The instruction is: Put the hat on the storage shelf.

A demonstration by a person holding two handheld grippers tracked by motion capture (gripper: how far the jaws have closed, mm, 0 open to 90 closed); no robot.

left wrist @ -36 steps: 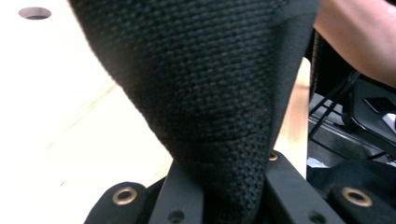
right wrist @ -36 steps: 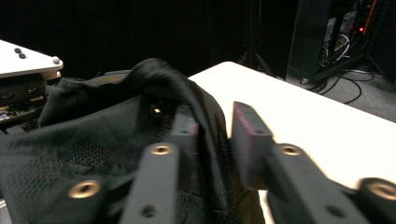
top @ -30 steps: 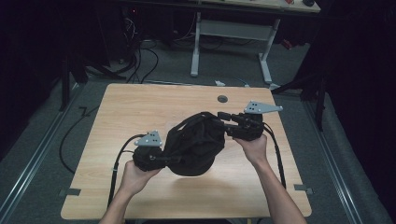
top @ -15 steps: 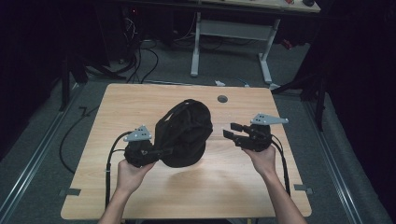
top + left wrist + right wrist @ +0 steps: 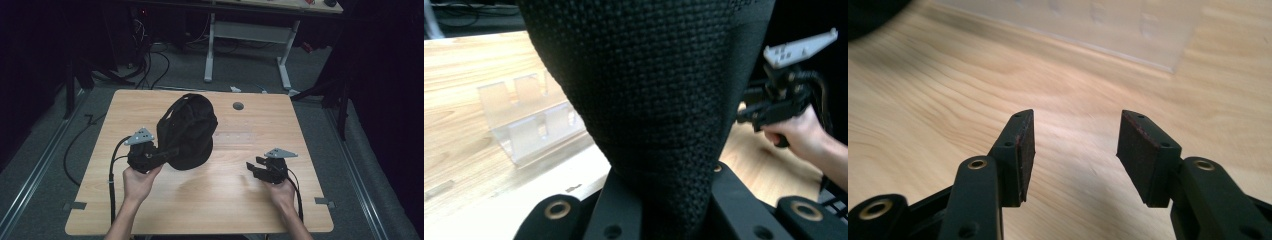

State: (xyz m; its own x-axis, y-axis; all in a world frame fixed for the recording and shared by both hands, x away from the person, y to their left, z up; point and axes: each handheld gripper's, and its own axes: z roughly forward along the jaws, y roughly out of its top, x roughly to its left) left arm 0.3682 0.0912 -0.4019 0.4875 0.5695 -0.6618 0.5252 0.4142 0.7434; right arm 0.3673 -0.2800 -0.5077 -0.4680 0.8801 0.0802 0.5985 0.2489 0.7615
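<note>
While the left claw (image 5: 167, 154) pinches the black bag (image 5: 187, 131) upright, the right claw (image 5: 257, 169) hangs open and empty right of the bag, its jaws having just been opening. The next move is probably a fresh grip on the bag's far side.

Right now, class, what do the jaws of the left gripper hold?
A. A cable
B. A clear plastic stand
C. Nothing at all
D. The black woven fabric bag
D: in the left gripper view the black woven fabric bag is pinched between the jaws of the left gripper, lifted above the wooden table.
</note>
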